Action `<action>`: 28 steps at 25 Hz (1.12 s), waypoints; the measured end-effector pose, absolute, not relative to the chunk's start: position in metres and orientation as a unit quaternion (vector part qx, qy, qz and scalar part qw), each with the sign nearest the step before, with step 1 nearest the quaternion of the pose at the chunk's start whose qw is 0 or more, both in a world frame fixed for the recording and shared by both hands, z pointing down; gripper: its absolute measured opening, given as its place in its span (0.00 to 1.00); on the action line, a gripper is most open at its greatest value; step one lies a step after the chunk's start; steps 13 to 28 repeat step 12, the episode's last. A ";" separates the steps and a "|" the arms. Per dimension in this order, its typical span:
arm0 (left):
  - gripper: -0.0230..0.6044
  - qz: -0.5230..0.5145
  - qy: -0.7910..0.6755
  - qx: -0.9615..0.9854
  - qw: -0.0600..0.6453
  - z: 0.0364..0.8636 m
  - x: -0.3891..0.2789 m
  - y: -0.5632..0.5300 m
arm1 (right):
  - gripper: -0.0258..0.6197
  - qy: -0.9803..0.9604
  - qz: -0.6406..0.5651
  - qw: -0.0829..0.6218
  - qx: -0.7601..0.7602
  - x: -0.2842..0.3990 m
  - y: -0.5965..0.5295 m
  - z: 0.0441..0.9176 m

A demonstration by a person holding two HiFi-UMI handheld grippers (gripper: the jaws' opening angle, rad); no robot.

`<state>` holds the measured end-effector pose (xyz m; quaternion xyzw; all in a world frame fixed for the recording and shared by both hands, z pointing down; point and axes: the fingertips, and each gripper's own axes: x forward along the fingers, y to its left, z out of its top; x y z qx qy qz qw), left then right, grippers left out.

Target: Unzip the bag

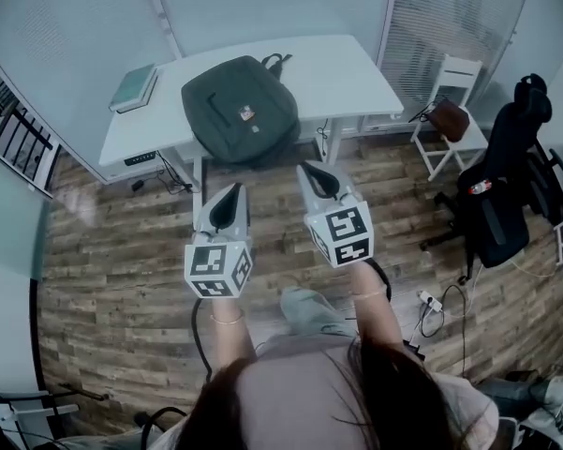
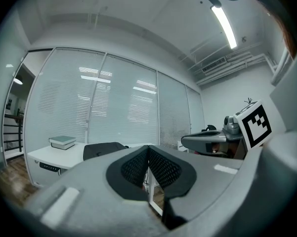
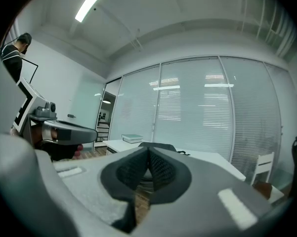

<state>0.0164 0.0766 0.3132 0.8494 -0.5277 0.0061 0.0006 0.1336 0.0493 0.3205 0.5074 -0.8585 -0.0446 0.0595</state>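
Where plank floor [image 1: 103, 279] spreads, white desk [image 1: 347, 73] (blinds [image 1: 440, 17] behind) bears bag [image 1: 239, 111].

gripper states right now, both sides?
Left gripper: closed, nothing between the jaws.
Right gripper: closed, nothing between the jaws.

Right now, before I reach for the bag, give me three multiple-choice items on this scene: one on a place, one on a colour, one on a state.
1. Where does the backpack lie? A in a cupboard; B on the white desk; C on a sofa.
2. What colour is the backpack? A red; B yellow; C dark grey.
3. How do the left gripper and right gripper stand? A both shut, empty; B both wide open; C one shut on a strap.

Answers: B, it lies flat on the desktop, near the books; C, its fabric reads dark grey in the head view; A, each gripper view shows the jaws together with nothing between them.
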 end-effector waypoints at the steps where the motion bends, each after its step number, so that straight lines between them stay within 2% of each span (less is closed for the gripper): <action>1: 0.05 0.006 -0.527 0.850 0.001 0.313 0.018 0.076 | 0.04 -0.858 -0.045 0.060 0.508 0.135 0.049 0.321; 28: 0.05 0.014 -0.517 0.856 0.019 0.330 0.024 0.079 | 0.04 -0.865 -0.046 0.058 0.497 0.129 0.045 0.323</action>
